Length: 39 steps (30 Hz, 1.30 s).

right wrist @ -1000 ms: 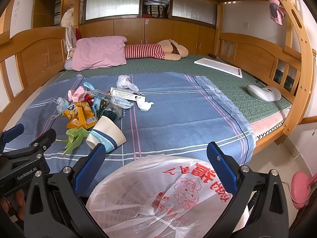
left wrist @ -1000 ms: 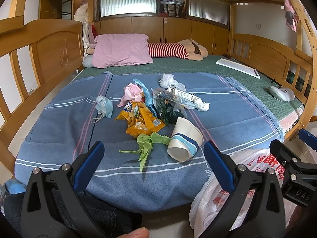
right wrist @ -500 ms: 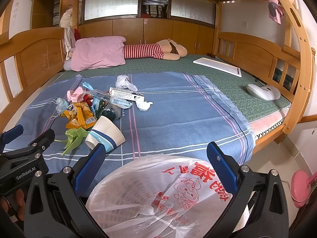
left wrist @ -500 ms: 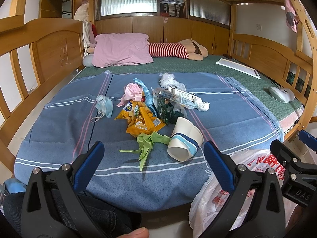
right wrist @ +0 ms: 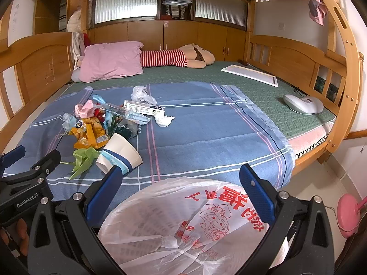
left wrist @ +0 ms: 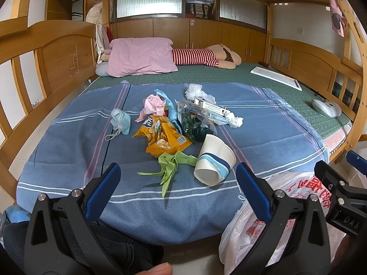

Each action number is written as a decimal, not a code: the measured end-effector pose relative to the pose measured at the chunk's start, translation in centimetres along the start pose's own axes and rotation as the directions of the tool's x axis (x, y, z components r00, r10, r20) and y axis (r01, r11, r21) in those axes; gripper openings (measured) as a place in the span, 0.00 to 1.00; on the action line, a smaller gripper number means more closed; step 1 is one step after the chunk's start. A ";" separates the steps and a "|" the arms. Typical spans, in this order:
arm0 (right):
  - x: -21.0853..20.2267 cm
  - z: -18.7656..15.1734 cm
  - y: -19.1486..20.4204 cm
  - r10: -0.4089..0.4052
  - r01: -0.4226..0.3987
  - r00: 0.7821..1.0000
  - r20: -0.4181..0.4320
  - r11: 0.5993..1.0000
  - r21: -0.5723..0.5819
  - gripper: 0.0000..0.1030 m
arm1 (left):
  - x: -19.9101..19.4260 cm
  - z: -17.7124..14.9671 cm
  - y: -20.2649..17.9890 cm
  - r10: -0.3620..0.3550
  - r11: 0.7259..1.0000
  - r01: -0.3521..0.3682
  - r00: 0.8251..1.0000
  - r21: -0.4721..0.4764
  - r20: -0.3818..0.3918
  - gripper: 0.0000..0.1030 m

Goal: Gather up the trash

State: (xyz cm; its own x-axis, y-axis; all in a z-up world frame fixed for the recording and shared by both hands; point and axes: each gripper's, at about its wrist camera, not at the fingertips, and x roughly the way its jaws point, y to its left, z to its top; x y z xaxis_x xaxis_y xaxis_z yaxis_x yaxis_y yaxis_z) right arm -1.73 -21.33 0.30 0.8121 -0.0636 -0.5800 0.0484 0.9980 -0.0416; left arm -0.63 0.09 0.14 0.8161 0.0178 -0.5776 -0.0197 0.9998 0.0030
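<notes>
A heap of trash lies on the blue blanket (left wrist: 68, 146): a tipped paper cup (left wrist: 214, 160), green wrapper (left wrist: 170, 165), orange snack bag (left wrist: 164, 135), blue face mask (left wrist: 120, 120), pink tissue (left wrist: 152, 104), clear plastic and a small carton (left wrist: 211, 107). My left gripper (left wrist: 177, 193) is open and empty, held short of the bed's near edge. My right gripper (right wrist: 181, 192) is open, its fingers standing either side of a white plastic bag with red print (right wrist: 183, 220); the jaws are spread wide apart. The cup also shows in the right wrist view (right wrist: 119, 153).
A pink pillow (left wrist: 140, 57) and a striped plush doll (left wrist: 206, 56) lie at the bed's head. A white board (left wrist: 276, 78) and a grey device (left wrist: 325, 107) rest on the green mat at right. Wooden bed rails (left wrist: 59, 59) frame both sides.
</notes>
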 end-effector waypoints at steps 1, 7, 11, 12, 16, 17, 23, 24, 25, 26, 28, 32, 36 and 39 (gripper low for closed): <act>0.0 0.0 0.0 0.001 -0.001 1.000 0.000 1.000 0.001 0.97 | 0.0 0.1 0.0 0.000 1.000 0.000 1.000 0.000 0.000 0.97; 0.0 -0.1 0.0 0.001 -0.001 1.000 -0.002 1.000 0.001 0.97 | 0.0 0.1 0.0 0.000 1.000 0.000 1.000 0.000 0.000 0.97; 0.1 -0.1 0.0 0.000 0.000 1.000 -0.003 1.000 0.002 0.97 | 0.0 0.1 0.0 0.000 1.000 0.000 1.000 0.000 -0.001 0.97; 0.1 -0.1 0.0 -0.001 0.001 1.000 -0.003 1.000 0.002 0.97 | 0.0 0.0 0.0 0.000 1.000 0.000 1.000 0.000 -0.001 0.97; 0.3 -0.2 0.0 -0.005 0.005 1.000 -0.008 1.000 0.005 0.97 | 0.1 0.0 0.0 0.000 1.000 0.000 1.000 0.000 -0.002 0.97; 0.3 -0.3 0.0 -0.005 0.005 1.000 -0.009 1.000 0.005 0.97 | 0.1 -0.1 0.0 0.000 1.000 0.000 1.000 0.000 -0.003 0.97; 0.4 -0.3 0.1 -0.006 0.006 1.000 -0.011 1.000 0.006 0.97 | 0.2 -0.2 0.1 0.001 1.000 -0.001 1.000 0.000 -0.005 0.97; 0.4 -0.3 0.1 -0.007 0.007 1.000 -0.011 1.000 0.007 0.97 | 0.3 -0.3 0.1 0.001 1.000 -0.001 1.000 0.000 -0.006 0.97; 0.4 -0.3 0.1 -0.006 0.007 1.000 -0.011 1.000 0.007 0.97 | 0.4 -0.3 0.1 0.001 1.000 -0.001 1.000 0.000 -0.007 0.97; 0.4 -0.3 0.0 -0.007 0.007 1.000 -0.010 1.000 0.008 0.97 | 0.4 -0.4 0.2 0.001 1.000 -0.001 1.000 0.000 -0.008 0.97; 0.4 -0.4 -0.1 -0.008 0.009 1.000 -0.009 1.000 0.010 0.97 | 0.5 -0.4 0.1 0.004 1.000 -0.004 1.000 0.000 -0.011 0.97; 0.1 -0.4 -0.2 0.003 -0.003 1.000 0.014 1.000 0.016 0.97 | 0.8 -0.5 0.1 0.006 1.000 -0.007 1.000 -0.003 -0.019 0.97; -0.2 -0.1 0.1 -0.010 0.011 0.999 0.042 1.000 -0.010 0.97 | 1.3 -0.1 0.5 0.017 1.000 -0.017 1.000 0.005 -0.022 0.97; -0.1 0.0 0.3 -0.015 0.016 0.999 0.043 1.000 -0.022 0.97 | 3.2 1.2 3.2 0.020 0.997 -0.025 0.998 -0.076 -0.065 0.97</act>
State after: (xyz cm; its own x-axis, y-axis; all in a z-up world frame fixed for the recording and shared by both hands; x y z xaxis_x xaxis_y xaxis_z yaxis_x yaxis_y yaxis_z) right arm -1.83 -21.04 0.36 0.8353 -0.0784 -0.5442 0.0487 0.9964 -0.0688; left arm 2.61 3.40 -0.72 0.7763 0.0370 -0.6293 -0.0838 0.9955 -0.0449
